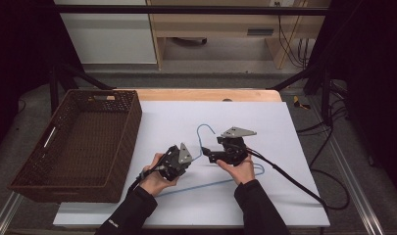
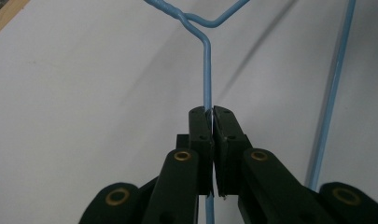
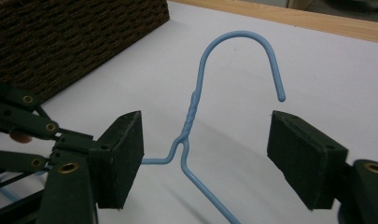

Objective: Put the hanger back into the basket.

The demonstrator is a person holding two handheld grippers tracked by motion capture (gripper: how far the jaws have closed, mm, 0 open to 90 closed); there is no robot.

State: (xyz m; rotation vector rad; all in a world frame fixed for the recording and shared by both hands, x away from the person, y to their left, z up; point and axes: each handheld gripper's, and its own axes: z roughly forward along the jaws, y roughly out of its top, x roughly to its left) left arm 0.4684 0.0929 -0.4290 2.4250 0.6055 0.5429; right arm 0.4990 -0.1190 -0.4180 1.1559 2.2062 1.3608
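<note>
While the left gripper [image 2: 210, 116] pinches a blue wire hanger [image 3: 191, 116] (by its shoulder), the right gripper [image 3: 205, 158] gapes around its neck.

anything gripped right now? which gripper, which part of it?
Left gripper is shut on the blue wire hanger, pinching one shoulder wire just below the twisted neck. Right gripper is open astride the neck, holding nothing.

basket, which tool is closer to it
Left. The left tool sits just beside the basket, shut on the blue hanger wire. The right tool is farther out on the white mat, open around the hanger's twisted neck.
</note>
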